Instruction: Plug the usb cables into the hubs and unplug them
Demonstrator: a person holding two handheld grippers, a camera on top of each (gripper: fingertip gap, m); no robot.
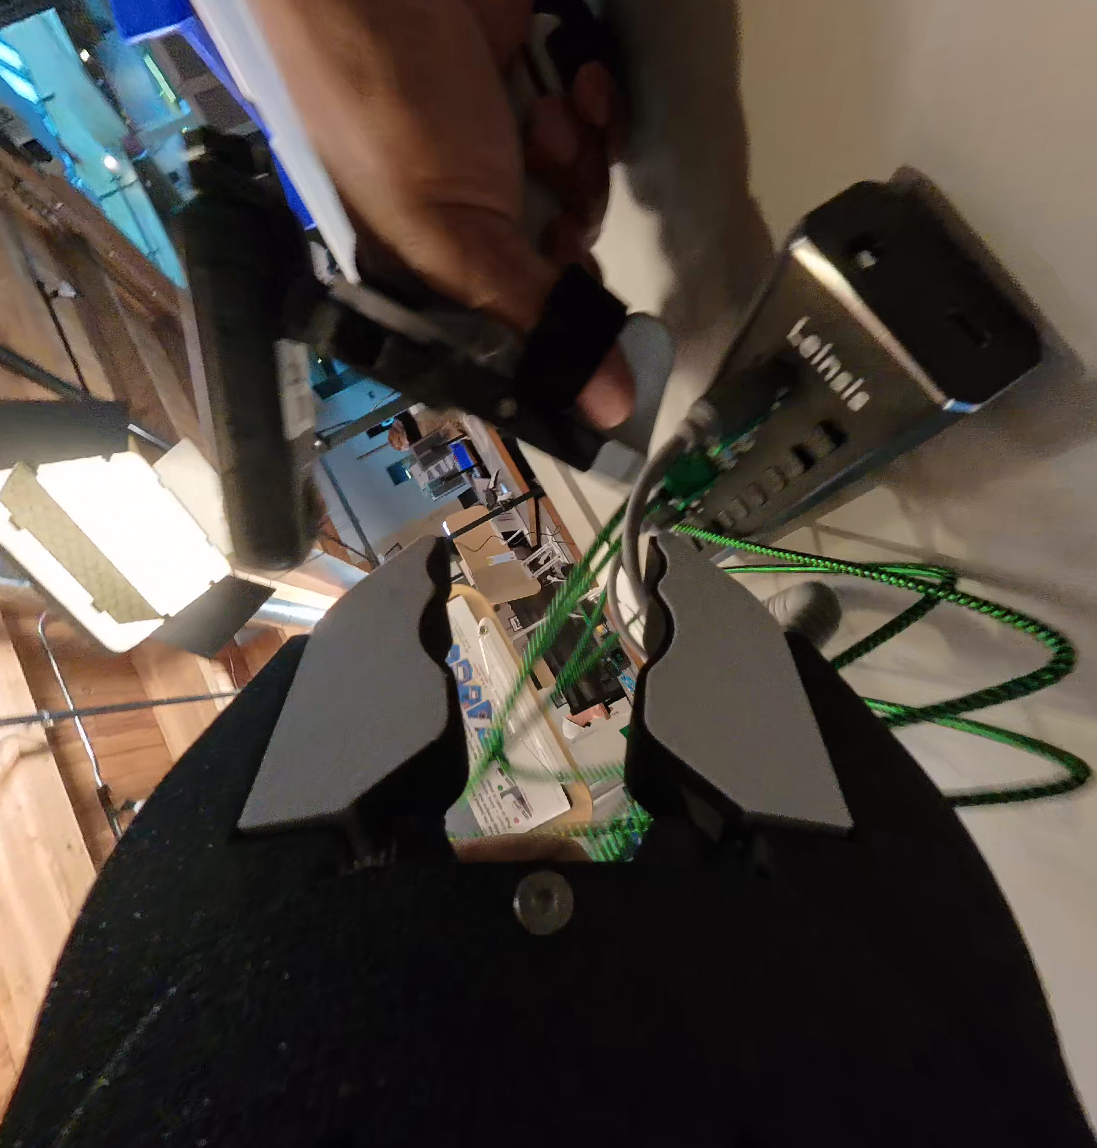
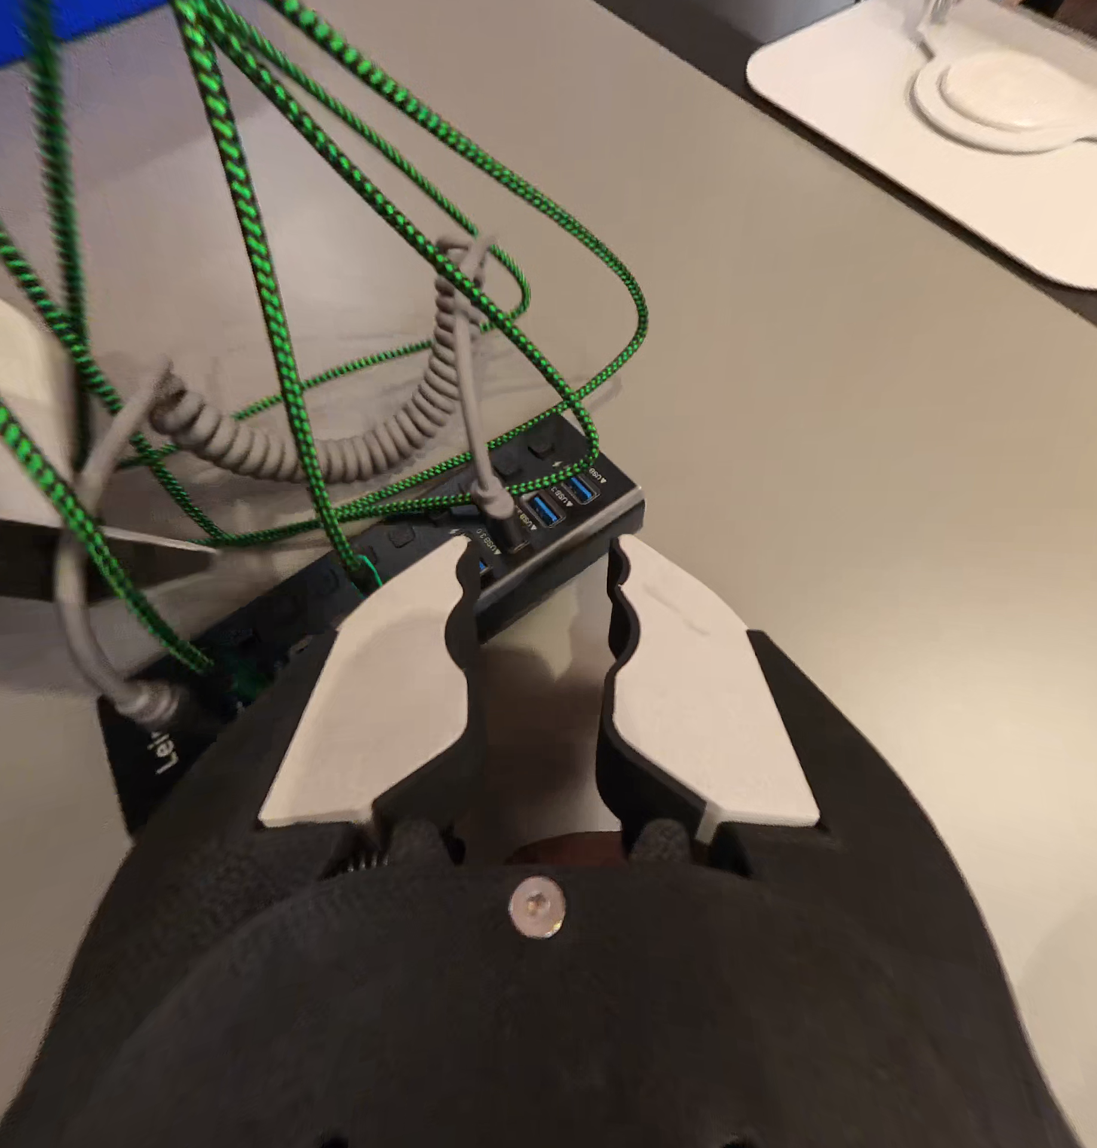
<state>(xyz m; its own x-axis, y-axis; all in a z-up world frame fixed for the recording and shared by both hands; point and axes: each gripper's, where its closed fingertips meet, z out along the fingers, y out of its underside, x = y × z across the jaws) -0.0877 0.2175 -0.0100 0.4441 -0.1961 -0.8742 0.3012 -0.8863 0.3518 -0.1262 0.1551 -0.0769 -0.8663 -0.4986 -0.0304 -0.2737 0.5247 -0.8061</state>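
In the left wrist view my left gripper (image 1: 546, 553) is open and empty, tilted sideways. A grey USB hub (image 1: 856, 373) lies on the pale table ahead, with a green braided cable (image 1: 943, 652) and a grey cable (image 1: 632, 515) plugged into its side. The other gripper and the hand holding it (image 1: 446, 205) are blurred above it. In the right wrist view my right gripper (image 2: 539, 553) is open and empty, just in front of a black USB hub (image 2: 558, 515) with blue ports. A grey coiled cable (image 2: 322, 447) and green braided cables (image 2: 372, 205) are plugged into it.
A white tray (image 2: 943, 186) holding a white round object lies at the far right of the pale table (image 2: 844, 497). A second hub (image 2: 160, 739) lies at the left, partly hidden by my gripper. A bright studio lamp (image 1: 98, 546) and a workshop show behind.
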